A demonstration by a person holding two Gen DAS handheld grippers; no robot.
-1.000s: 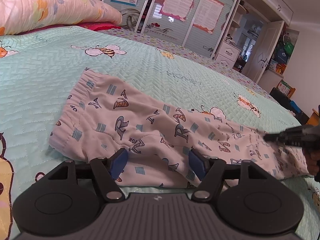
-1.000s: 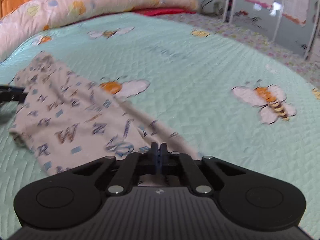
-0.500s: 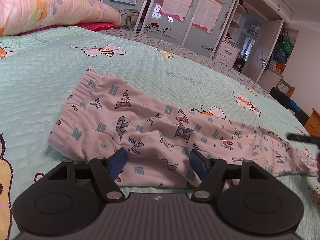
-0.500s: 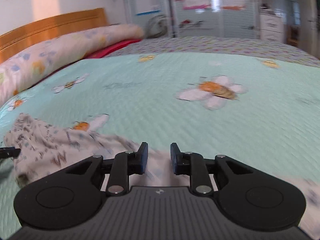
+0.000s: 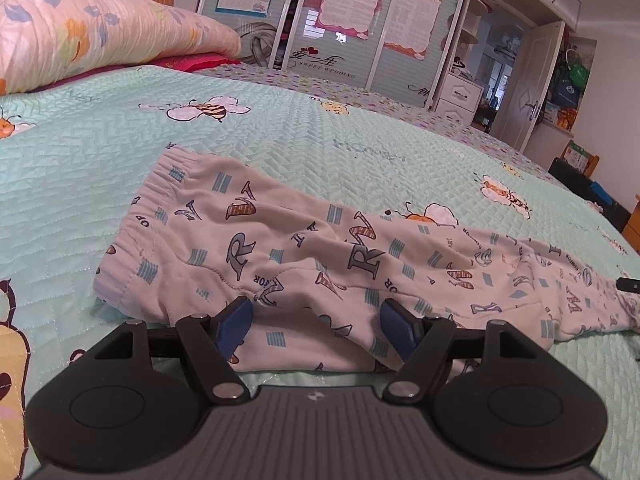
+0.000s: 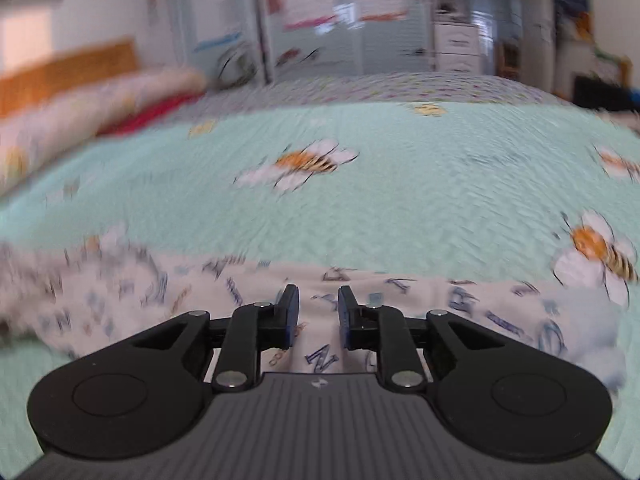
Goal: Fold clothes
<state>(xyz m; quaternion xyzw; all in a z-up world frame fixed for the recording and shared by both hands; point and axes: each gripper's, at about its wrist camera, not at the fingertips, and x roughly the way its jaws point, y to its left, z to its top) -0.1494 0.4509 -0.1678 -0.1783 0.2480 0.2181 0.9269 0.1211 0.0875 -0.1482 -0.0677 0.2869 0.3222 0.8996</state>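
Note:
Pale children's trousers point(image 5: 320, 256) printed with letters lie flat across the mint bedspread point(image 5: 280, 144), waistband at the left and legs running right. My left gripper point(image 5: 316, 316) is open wide just above the near edge of the seat, its blue pads point(image 5: 234, 320) clear of the cloth. In the blurred right wrist view, my right gripper point(image 6: 313, 300) hovers over the leg part of the trousers point(image 6: 460, 312). Its jaws are closing with a narrow gap, cloth lying below but nothing pinched. Its dark tip point(image 5: 628, 284) shows at the leg end.
A flowered quilt roll point(image 5: 80, 32) and a red pillow point(image 5: 188, 62) lie at the headboard. Mirrored wardrobe doors point(image 5: 340, 20), a white drawer unit point(image 5: 456, 100) and an open door point(image 5: 528, 92) stand beyond the bed's far edge.
The right gripper let go of the trouser leg, opened a little, and swept right along the leg while rolling. The leg end dropped flat. The left gripper stayed put.

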